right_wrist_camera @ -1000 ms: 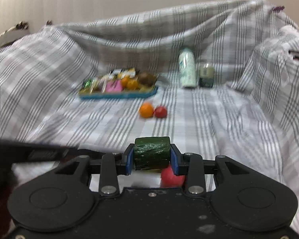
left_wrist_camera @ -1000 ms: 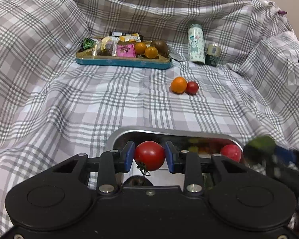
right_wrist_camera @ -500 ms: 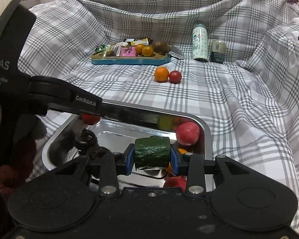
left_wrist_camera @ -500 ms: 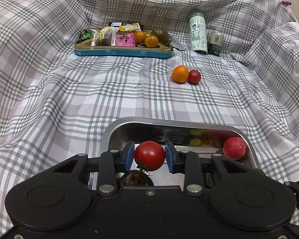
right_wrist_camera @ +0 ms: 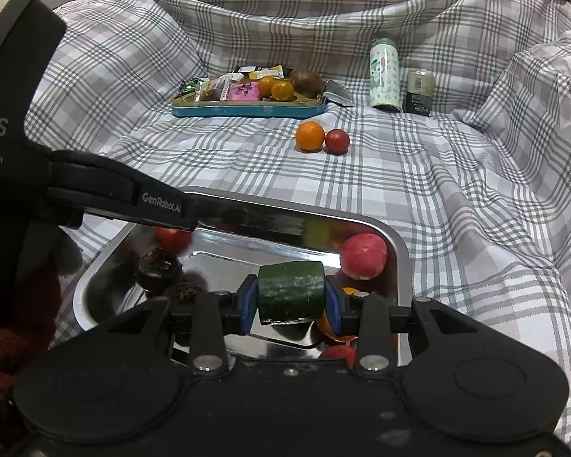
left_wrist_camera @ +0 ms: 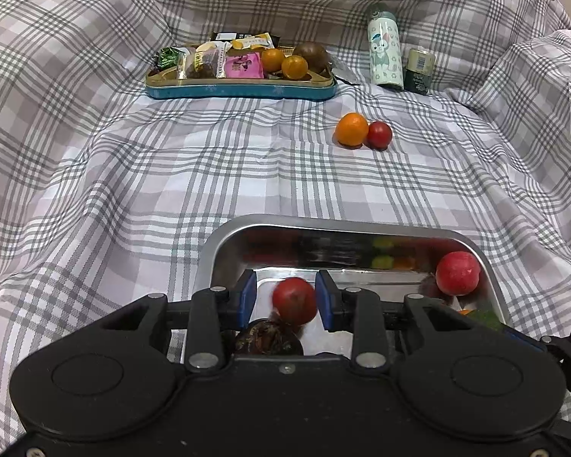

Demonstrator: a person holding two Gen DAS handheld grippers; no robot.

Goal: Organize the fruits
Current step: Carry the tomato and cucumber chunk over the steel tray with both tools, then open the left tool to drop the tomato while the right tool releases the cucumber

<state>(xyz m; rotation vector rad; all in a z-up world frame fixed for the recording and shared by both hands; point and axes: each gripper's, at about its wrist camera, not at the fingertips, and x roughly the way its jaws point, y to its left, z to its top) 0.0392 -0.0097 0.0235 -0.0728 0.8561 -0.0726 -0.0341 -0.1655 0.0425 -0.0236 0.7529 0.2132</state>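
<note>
Opening its jaws, the left gripper (left_wrist_camera: 285, 299) has just let go of the red tomato (left_wrist_camera: 294, 300), which half a second ago was pinched between the blue pads; now it looks blurred and loose between them, over the left end of the steel tray (left_wrist_camera: 224, 243). I judge this fruit delivered. The right gripper (right_wrist_camera: 291, 299) still clamps the cucumber piece (right_wrist_camera: 291, 291) above the tray's right part, so its release is next. On the left gripper's arm one reads "GenRobot.AI" (right_wrist_camera: 160, 202). An orange (right_wrist_camera: 310, 136) and a small tomato (right_wrist_camera: 337, 141) wait on the cloth.
</note>
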